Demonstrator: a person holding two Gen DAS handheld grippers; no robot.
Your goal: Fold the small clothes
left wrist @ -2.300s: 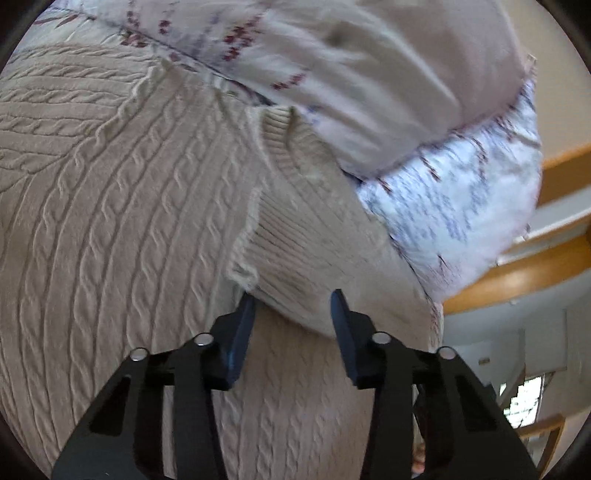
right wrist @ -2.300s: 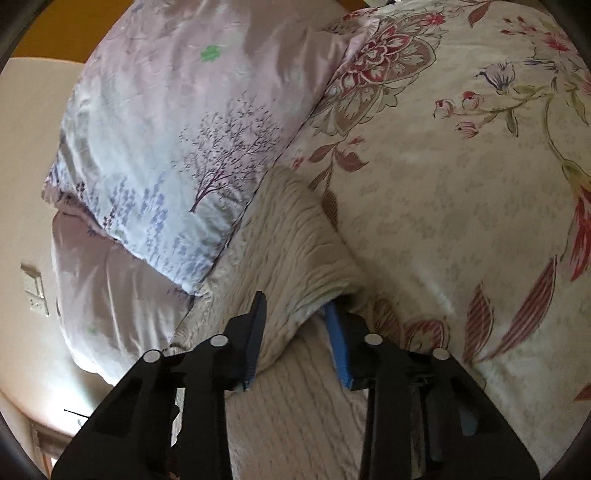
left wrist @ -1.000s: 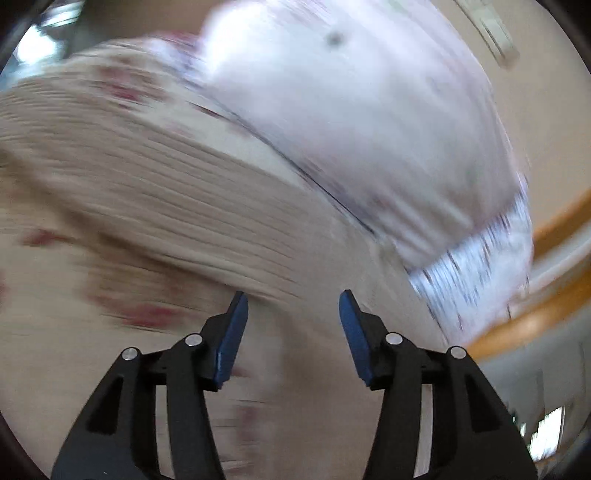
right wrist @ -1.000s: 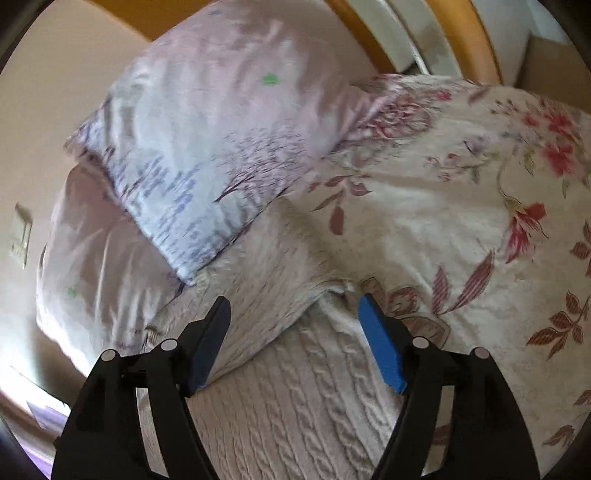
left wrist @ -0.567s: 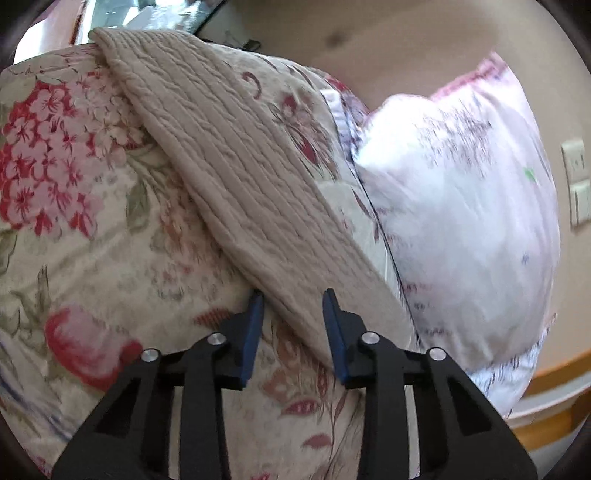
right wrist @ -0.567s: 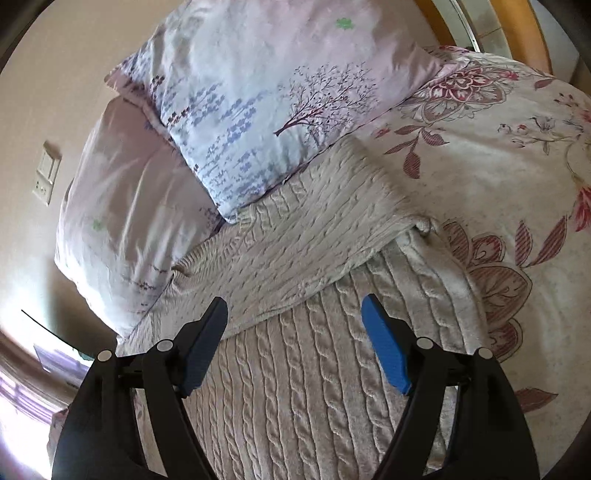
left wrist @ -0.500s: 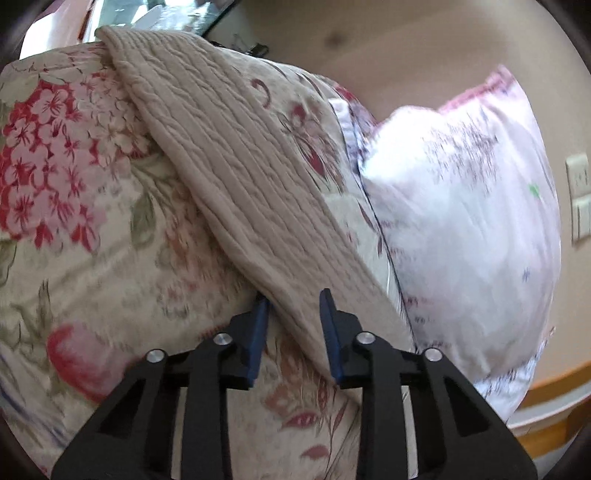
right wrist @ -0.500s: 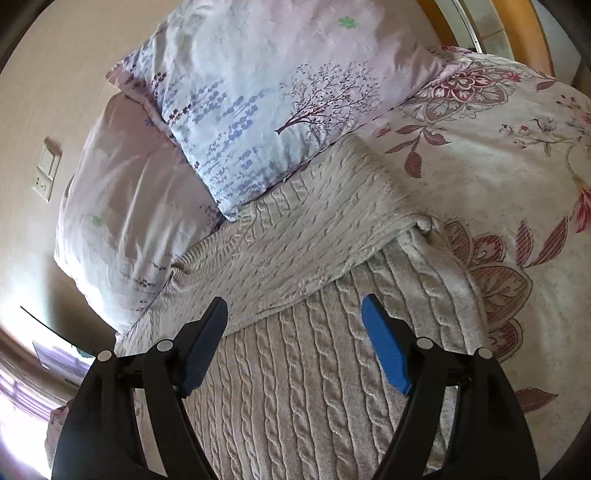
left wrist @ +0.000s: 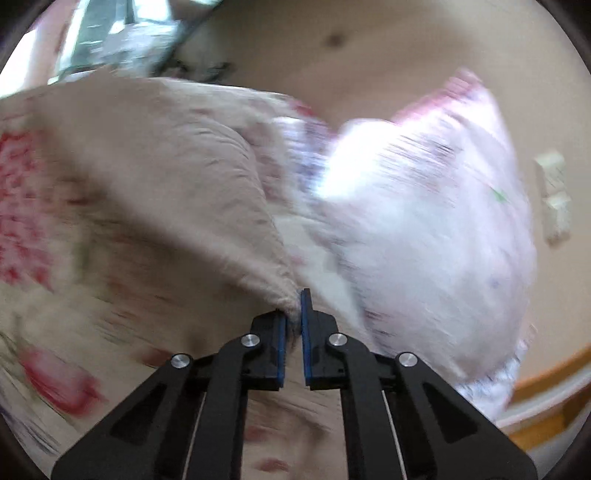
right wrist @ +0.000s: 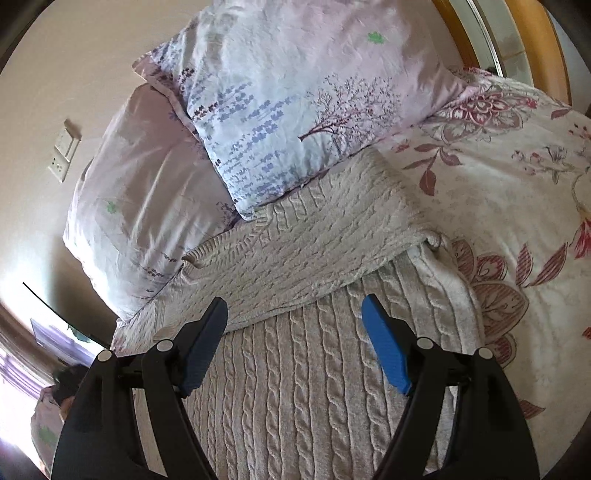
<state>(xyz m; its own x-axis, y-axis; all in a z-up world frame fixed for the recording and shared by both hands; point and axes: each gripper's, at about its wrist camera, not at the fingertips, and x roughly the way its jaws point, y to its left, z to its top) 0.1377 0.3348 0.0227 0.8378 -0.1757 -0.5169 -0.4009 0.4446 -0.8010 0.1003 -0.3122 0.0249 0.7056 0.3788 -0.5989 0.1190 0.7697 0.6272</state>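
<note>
A cream cable-knit sweater [right wrist: 295, 387] lies on the floral bedspread [right wrist: 517, 206], with one sleeve [right wrist: 314, 243] folded across its top below the pillows. My right gripper [right wrist: 295, 325] is open and empty, just above the sweater's body. In the blurred left wrist view, my left gripper [left wrist: 293, 314] is shut on the end of the sweater's other sleeve [left wrist: 207, 206], which is lifted off the bedspread [left wrist: 55, 295] and stretches up and to the left.
Two lilac printed pillows [right wrist: 295, 92] lean against the beige wall at the head of the bed; one shows in the left wrist view [left wrist: 424, 229]. A wooden bed frame [right wrist: 528, 33] edges the top right. Wall sockets [right wrist: 64, 151] are on the left.
My left gripper has closed on the sleeve end and is lifting it; the view is blurred by motion. My right gripper stays open over the sweater, almost still.
</note>
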